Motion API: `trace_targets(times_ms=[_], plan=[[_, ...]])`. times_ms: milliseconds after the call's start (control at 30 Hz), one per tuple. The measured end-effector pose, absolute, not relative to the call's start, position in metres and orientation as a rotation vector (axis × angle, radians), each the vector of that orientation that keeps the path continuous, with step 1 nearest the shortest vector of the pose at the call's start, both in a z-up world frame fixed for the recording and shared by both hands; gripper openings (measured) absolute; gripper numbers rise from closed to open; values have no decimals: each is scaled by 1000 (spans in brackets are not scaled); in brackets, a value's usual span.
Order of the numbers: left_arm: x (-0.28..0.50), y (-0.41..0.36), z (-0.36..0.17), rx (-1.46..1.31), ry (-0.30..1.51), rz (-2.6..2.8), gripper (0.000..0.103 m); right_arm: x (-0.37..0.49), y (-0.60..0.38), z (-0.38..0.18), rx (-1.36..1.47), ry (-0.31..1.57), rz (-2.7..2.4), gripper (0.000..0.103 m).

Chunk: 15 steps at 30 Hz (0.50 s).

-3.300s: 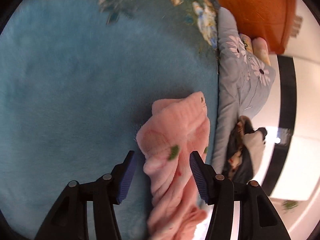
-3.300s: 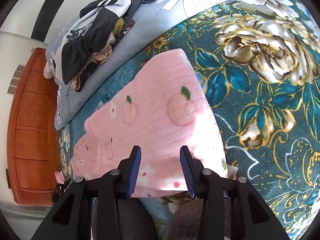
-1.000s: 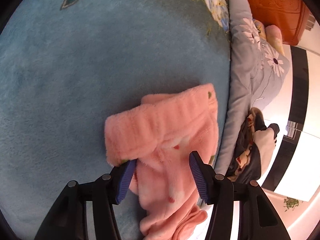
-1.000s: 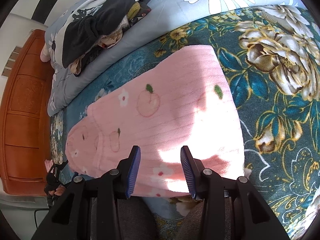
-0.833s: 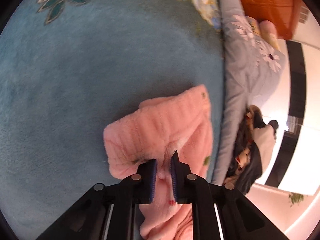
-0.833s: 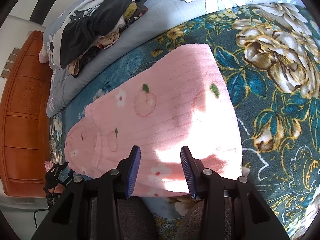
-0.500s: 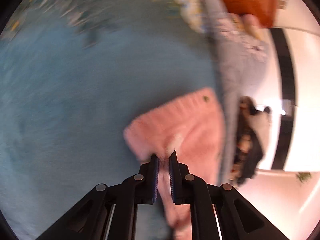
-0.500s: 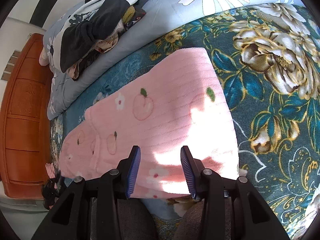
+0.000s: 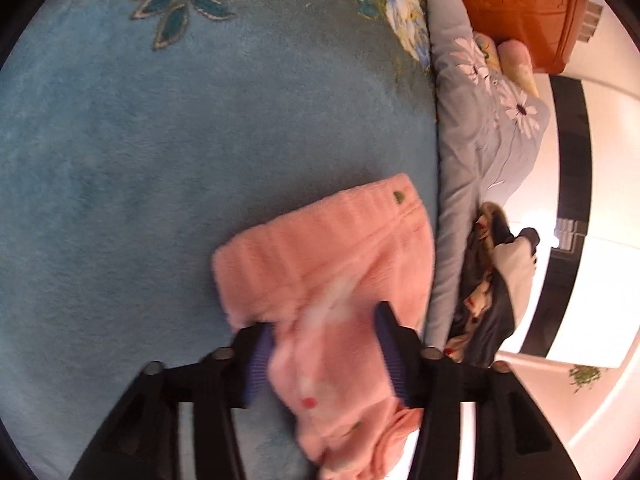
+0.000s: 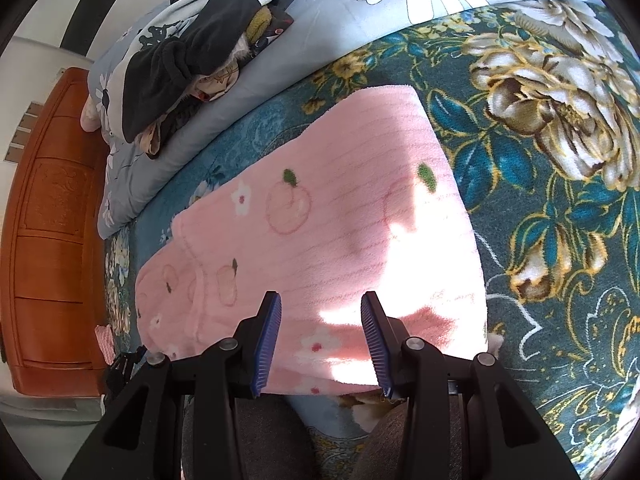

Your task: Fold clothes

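Note:
A pink fleece garment (image 10: pixel 320 232) with peach and flower prints lies flat on the floral bedspread (image 10: pixel 560 168). In the left wrist view its folded end (image 9: pixel 320 256) rests on the blue part of the spread. My left gripper (image 9: pixel 324 344) stands open, its blue pads either side of the pink cloth, gripping nothing. My right gripper (image 10: pixel 320 336) hovers open over the garment's near edge, with nothing between its fingers.
A pile of dark and white clothes (image 10: pixel 200 40) sits on a grey daisy-print quilt (image 10: pixel 400 0) at the far side of the bed. An orange wooden cabinet (image 10: pixel 52 220) stands beyond the bed's left end. A person's knees (image 10: pixel 256 440) are under the right gripper.
My left gripper closed on the garment's folded end, dragged it sideways, then opened and let it go flat. The right gripper stayed open and still.

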<state>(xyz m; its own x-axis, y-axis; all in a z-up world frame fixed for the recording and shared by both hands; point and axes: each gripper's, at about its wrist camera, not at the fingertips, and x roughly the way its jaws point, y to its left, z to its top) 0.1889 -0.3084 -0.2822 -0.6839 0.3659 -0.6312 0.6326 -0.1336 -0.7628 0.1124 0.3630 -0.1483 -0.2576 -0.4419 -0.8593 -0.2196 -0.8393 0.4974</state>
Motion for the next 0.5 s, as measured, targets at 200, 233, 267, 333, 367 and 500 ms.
trace_targets(times_ms=[200, 233, 267, 333, 367, 500], plan=[[179, -301, -263, 1211, 1736, -1918, 16, 116, 371, -142, 1768, -854, -2233, 43], [179, -298, -253, 1208, 1698, -1956, 13, 117, 372, -142, 1758, -865, -2232, 43], [177, -294, -239, 1197, 1653, -2020, 13, 117, 373, -141, 1747, -874, -2231, 43], [167, -281, -207, 1190, 1562, -2157, 12, 119, 376, -140, 1726, -898, -2229, 43], [161, -272, -189, 1197, 1506, -2231, 12, 121, 378, -141, 1717, -912, -2228, 43], [133, -216, -117, 1231, 1273, -2547, 12, 126, 388, -147, 1694, -984, -2215, 43]])
